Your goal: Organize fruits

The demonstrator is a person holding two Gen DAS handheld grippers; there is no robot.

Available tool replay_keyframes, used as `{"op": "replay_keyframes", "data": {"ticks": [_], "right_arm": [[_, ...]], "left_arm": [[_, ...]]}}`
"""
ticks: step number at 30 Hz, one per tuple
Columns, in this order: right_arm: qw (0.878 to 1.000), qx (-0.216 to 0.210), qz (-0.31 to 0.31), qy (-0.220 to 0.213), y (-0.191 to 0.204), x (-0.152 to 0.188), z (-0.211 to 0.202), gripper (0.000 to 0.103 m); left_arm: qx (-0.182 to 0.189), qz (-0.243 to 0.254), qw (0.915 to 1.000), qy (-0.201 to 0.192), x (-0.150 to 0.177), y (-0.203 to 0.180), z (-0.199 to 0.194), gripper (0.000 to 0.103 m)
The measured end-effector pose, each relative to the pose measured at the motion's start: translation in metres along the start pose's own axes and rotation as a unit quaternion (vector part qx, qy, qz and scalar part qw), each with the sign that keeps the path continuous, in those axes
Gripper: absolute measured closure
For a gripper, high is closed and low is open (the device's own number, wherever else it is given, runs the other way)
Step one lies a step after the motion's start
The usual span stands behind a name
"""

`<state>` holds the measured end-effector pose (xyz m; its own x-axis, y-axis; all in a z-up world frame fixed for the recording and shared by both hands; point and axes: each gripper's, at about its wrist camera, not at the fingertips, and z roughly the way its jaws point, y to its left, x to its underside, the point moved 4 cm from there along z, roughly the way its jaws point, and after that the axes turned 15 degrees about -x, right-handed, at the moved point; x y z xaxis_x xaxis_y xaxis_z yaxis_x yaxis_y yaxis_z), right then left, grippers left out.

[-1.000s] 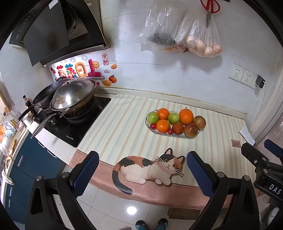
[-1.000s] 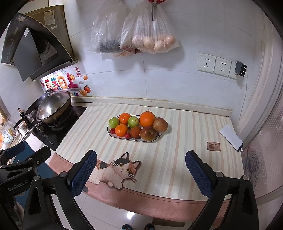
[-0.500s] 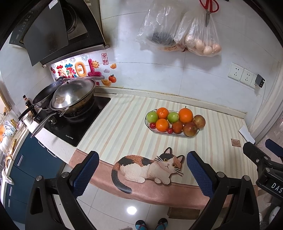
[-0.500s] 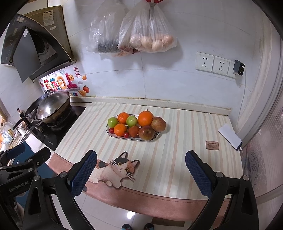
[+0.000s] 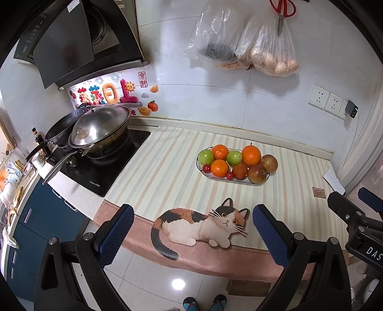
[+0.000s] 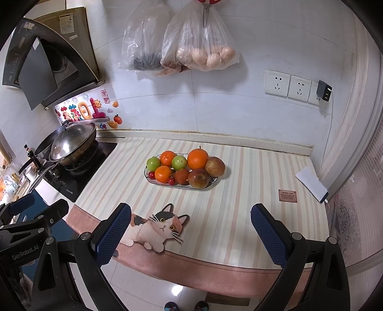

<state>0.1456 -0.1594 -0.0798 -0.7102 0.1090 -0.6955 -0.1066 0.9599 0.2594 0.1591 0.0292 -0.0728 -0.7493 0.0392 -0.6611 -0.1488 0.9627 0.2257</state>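
An oval plate (image 5: pixel 239 182) (image 6: pixel 208 187) on the striped counter mat holds oranges (image 5: pixel 250 155) (image 6: pixel 197 158), green apples (image 5: pixel 205 156) (image 6: pixel 153 163), reddish apples (image 5: pixel 257 174) (image 6: pixel 198 178) and small cherries (image 5: pixel 206 168) (image 6: pixel 151 175). My left gripper (image 5: pixel 192 233) hangs open before the counter's front edge, well short of the plate, nothing between its blue pads. My right gripper (image 6: pixel 190 233) is also open and empty, at a similar distance. Each gripper shows at the edge of the other's view.
A wok with a lid (image 5: pixel 100 130) sits on the black hob (image 5: pixel 95 169) at the left. Bags (image 5: pixel 270 47) and scissors (image 5: pixel 282 12) hang on the wall above. A white box (image 6: pixel 311 184) and a small card (image 6: pixel 288 196) lie at the counter's right. A cat picture (image 5: pixel 203 224) marks the mat's front.
Both views have crept slightly; the plate sits a touch higher and further left in frame. Both grippers stay open and empty.
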Motion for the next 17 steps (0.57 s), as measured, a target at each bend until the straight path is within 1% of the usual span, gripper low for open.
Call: {"op": "replay_keyframes", "data": {"ticks": [14,17], "right_arm": [[1.000,-0.004,0.000,0.002,0.0023,0.0009,0.0004,0.001],[1.000,-0.003,-0.001,0.002,0.0023,0.0009,0.0004,0.001]], "left_arm": [[0.000,-0.001,1.0000,0.001,0.0038,0.0038,-0.0026,0.001],[-0.002,-0.005,1.0000,-0.005,0.0054,0.0070,-0.0047,0.001]]}}
